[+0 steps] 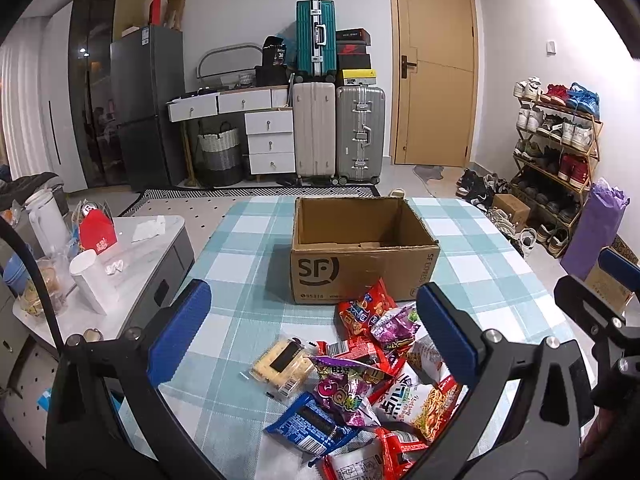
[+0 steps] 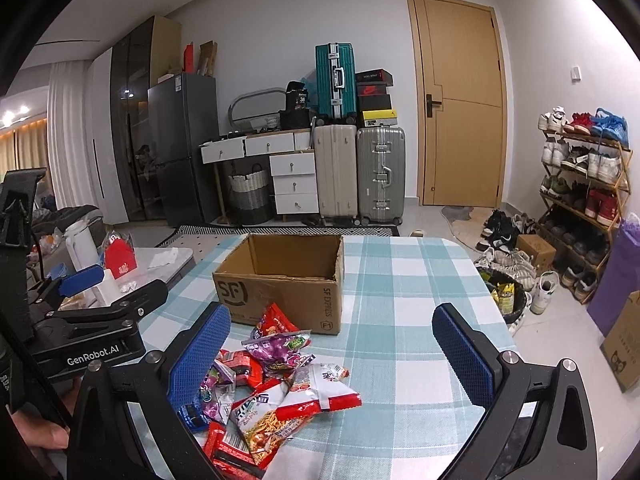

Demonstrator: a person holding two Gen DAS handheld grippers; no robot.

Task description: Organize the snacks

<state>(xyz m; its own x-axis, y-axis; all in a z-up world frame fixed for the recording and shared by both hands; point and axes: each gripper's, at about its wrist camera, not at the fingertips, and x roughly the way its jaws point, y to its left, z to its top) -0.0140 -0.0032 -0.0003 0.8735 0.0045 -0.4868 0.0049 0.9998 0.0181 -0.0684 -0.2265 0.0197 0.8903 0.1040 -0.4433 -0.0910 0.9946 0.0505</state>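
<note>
A heap of snack packets (image 1: 372,384) lies at the lower centre of both views on the checked table (image 1: 240,240), just in front of the open cardboard box (image 1: 362,248), which stands mid-frame. The left gripper (image 1: 312,336) and right gripper (image 2: 332,356) hover above the heap, fingers spread wide, grasping nothing.

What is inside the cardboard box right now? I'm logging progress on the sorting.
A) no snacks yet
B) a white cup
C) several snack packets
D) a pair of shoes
A: the cardboard box shows only bare floor, and the snack packets lie on the tablecloth before it.
</note>
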